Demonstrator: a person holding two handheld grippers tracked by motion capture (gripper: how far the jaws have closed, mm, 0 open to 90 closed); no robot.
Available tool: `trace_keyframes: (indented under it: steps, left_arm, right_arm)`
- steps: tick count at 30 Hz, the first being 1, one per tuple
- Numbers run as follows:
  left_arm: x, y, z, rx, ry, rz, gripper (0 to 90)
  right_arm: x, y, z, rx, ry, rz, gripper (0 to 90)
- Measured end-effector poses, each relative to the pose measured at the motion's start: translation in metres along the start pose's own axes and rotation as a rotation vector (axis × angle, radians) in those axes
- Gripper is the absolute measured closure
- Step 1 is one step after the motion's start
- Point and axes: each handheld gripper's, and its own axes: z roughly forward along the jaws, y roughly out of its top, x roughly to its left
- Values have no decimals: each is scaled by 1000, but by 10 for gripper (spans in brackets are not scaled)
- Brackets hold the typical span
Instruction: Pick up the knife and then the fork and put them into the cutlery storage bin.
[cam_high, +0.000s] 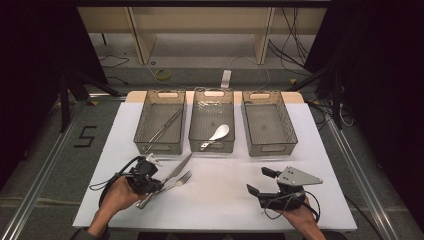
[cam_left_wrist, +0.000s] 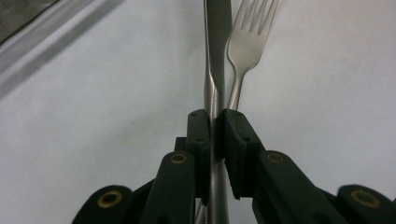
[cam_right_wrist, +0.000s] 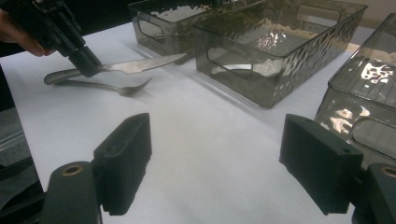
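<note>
Ahead of the left gripper (cam_high: 148, 172), clamped on the knife (cam_left_wrist: 216, 56) beside the fork (cam_left_wrist: 250, 37), three bins hold tongs (cam_high: 162, 127), a spoon (cam_high: 217, 134), nothing; the right gripper (cam_right_wrist: 215, 163) gapes empty.

Three bins (cam_high: 213, 120) line the table's (cam_high: 320, 150) far edge. The fork (cam_high: 181, 180) lies near the front-left corner. The middle and right front stand open.

Item one, your knife (cam_left_wrist: 215, 56): plain steel table knife, one piece, handle pinched between the pads of your left hand-held gripper (cam_left_wrist: 215, 126), blade pointing toward the bins and raised slightly off the white table (cam_high: 225, 200). Item two, the fork (cam_left_wrist: 250, 42): matching steel, lying flat on the table just beside your knife, tines pointing the same way, its handle running alongside.
</note>
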Motion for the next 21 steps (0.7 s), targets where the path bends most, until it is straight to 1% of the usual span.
trace_keyframes:
  steps: [2, 4, 6, 9, 10, 14, 18, 20, 21]
  left_arm:
    - [-1, 1, -3, -7, 2, 9, 809]
    - [-4, 3, -6, -26, 4, 11, 811]
    - [-5, 5, -9, -32, -1, 20, 814]
    - [-9, 7, -11, -37, 8, 38, 820]
    - [-10, 8, -12, -35, 4, 45, 822]
    - [-15, 14, -16, -57, 7, 60, 827]
    - [-22, 20, -19, -78, -10, 80, 829]
    - [-26, 24, -18, -79, -20, 90, 829]
    - [-28, 27, -17, -70, -27, 102, 829]
  right_arm:
    - [0, 0, 0, 0, 1, 0, 258]
    - [0, 0, 0, 1, 2, 2, 259]
    - [1, 1, 1, -5, 12, 6, 260]
    - [3, 2, 4, 6, 27, -6, 259]
    - [4, 3, 5, 8, 35, -7, 259]
    - [8, 7, 10, 10, 48, -23, 259]
    - [12, 11, 15, 9, 64, -36, 260]
    - [15, 14, 19, 10, 77, -52, 260]
    - [17, 16, 20, 11, 81, -64, 260]
